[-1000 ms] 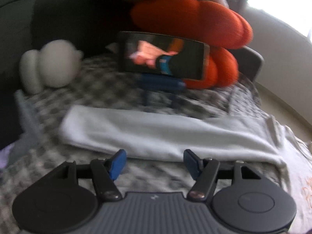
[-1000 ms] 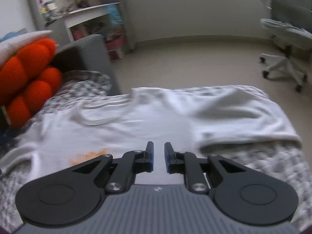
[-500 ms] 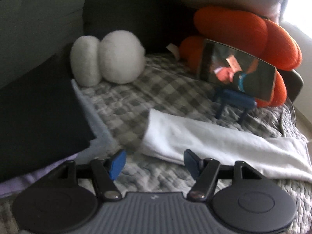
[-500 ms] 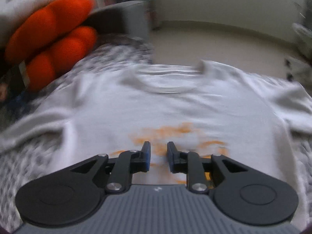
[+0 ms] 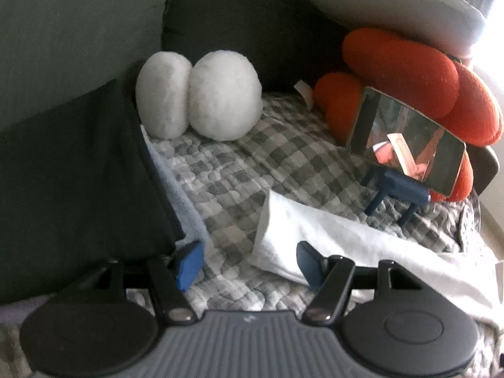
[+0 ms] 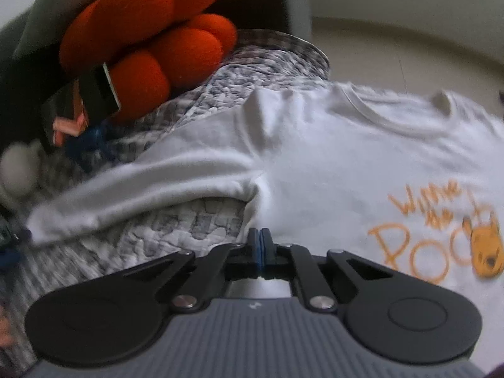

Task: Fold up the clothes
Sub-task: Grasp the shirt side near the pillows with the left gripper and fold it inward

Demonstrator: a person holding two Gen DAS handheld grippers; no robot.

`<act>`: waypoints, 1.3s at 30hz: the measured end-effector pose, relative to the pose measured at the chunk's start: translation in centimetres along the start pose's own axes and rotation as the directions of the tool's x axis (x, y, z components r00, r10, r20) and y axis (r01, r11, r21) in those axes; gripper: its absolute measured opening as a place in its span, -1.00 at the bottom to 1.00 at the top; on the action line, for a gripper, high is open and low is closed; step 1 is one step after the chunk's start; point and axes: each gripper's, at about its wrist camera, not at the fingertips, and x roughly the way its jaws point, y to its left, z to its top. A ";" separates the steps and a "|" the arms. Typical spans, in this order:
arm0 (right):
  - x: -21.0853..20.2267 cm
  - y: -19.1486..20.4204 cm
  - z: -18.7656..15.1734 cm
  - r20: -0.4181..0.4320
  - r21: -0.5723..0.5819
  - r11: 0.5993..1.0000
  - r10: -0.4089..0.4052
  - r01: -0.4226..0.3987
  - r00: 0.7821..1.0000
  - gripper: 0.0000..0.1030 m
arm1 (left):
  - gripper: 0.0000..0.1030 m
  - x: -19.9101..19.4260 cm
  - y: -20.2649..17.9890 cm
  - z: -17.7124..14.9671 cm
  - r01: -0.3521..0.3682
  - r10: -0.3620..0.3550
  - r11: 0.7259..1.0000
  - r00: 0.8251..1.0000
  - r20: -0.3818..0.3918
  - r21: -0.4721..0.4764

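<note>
Two grippers at the left sleeve of a white shirt spread on a checked quilt

The left gripper (image 5: 249, 264) hangs open and empty at the cuff of the sleeve (image 5: 330, 236), which runs away rightward; the right gripper (image 6: 260, 245) has just been closing, jaws together at the side seam of the shirt (image 6: 330, 163) under the armpit, both tilted downward.

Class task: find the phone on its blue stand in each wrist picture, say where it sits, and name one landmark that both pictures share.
Left wrist view: the phone stands at right, propped on its blue stand, screen facing the camera.
Right wrist view: the phone is at the left edge, blurred, seen nearly edge-on.
Shared landmark: the orange cushion directly behind it.
</note>
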 end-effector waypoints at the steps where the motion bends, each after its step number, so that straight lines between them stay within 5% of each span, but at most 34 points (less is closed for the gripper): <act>1: -0.2 -0.2 -0.4 0.009 0.010 1.000 0.011 -0.011 1.000 -0.84 | 0.30 0.1 0.1 0.0 0.007 -0.007 1.000 1.000 -0.006 -0.015; 7: -1.6 -1.0 -0.7 0.039 -0.013 1.000 0.029 -0.028 0.999 -0.83 | 0.24 1.8 -0.1 0.2 0.015 -0.018 0.997 0.999 -0.041 -0.071; 10: -2.1 -1.8 -0.5 0.051 0.017 0.999 0.051 -0.052 0.997 -0.83 | -0.06 2.5 -0.9 0.2 -0.031 0.030 0.999 0.999 -0.024 -0.026; 12: -2.3 -2.2 -0.5 0.057 0.018 0.999 0.044 -0.045 0.997 -0.83 | -0.56 2.7 -1.1 0.3 -0.032 0.032 0.999 0.999 -0.023 -0.011; 14: -2.4 -2.7 -0.5 0.058 0.032 0.999 0.042 -0.044 0.997 -0.83 | -0.74 2.5 -1.1 0.6 -0.030 0.030 0.999 0.999 -0.022 -0.027; 19: -2.8 -4.0 -0.3 0.067 0.071 0.996 0.053 -0.057 0.996 -0.83 | -0.79 -0.2 -2.8 1.6 -0.020 0.023 0.999 0.997 0.076 -0.030; 23: -3.3 -4.8 0.0 0.083 0.093 0.993 0.058 -0.066 0.995 -0.83 | -0.79 -4.1 -5.9 2.3 0.076 -0.072 0.997 0.986 0.152 -0.023; 27: -3.9 -5.7 0.2 0.100 0.132 0.988 0.067 -0.079 0.993 -0.83 | -0.79 -8.6 -11.2 1.5 0.250 -0.253 0.967 0.946 0.201 0.043; 31: -4.6 -7.5 0.5 0.125 0.208 0.973 0.074 -0.099 0.989 -0.83 | -0.79 -10.8 -17.2 -1.7 0.402 -0.417 0.908 0.897 0.146 0.120; 36: -5.2 -10.2 0.7 0.151 0.308 0.945 0.069 -0.114 0.986 -0.83 | -0.75 -10.1 -23.8 -7.5 0.590 -0.589 0.771 0.804 -0.082 0.239; 38: -5.2 -11.4 0.6 0.154 0.349 0.931 0.056 -0.108 0.986 -0.83 | -0.45 -9.3 -24.5 -8.7 0.645 -0.614 0.721 0.764 -0.198 0.255; 39: -5.2 -12.0 0.5 0.152 0.366 0.925 0.045 -0.099 0.987 -0.83 | -0.27 -9.2 -24.1 -8.9 0.644 -0.611 0.717 0.765 -0.203 0.265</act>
